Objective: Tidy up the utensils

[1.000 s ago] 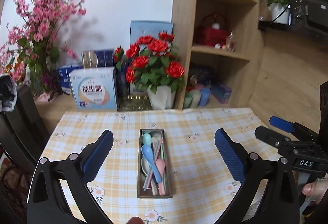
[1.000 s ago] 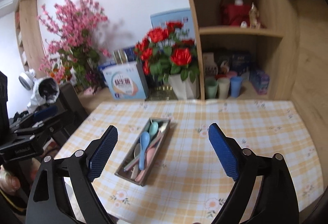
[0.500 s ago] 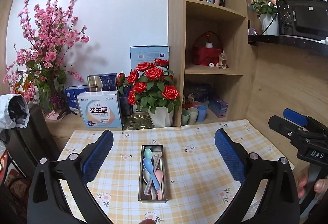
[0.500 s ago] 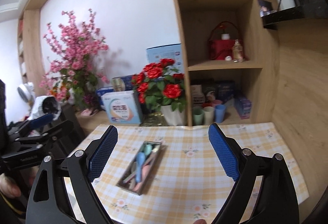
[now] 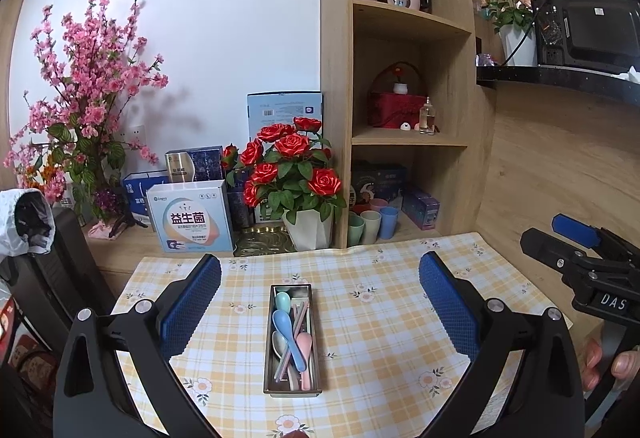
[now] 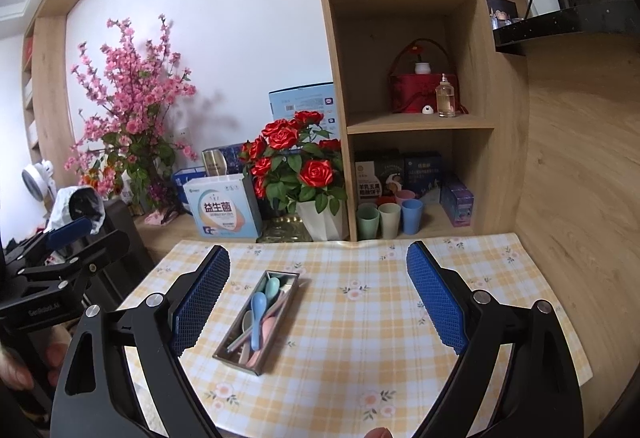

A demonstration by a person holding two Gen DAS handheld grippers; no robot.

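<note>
Utensils, a jumble of pastel spoons [image 5: 289, 334] and chopsticks [image 5: 295, 338], lie heaped in the narrow metal tray [image 5: 269, 350], which sits on the checked tablecloth [image 5: 380, 330] at twelve o'clock from the left gripper [image 5: 320, 308] and at about eleven o'clock from the right gripper [image 6: 318, 302]. Both claws stand wide apart and empty, well above the cloth. Compared with a second ago, both cameras have risen and drawn back: the tray looks smaller and lower in each view, and more of the shelving shows. That reads as a retreat with nothing carried, so sorting has probably either not begun or just paused. Beyond the tray at twelve o'clock stands the rose pot [image 5: 310, 234], with pastel cups [image 5: 372, 224] at one o'clock in the wooden shelf [image 5: 408, 139].
</note>
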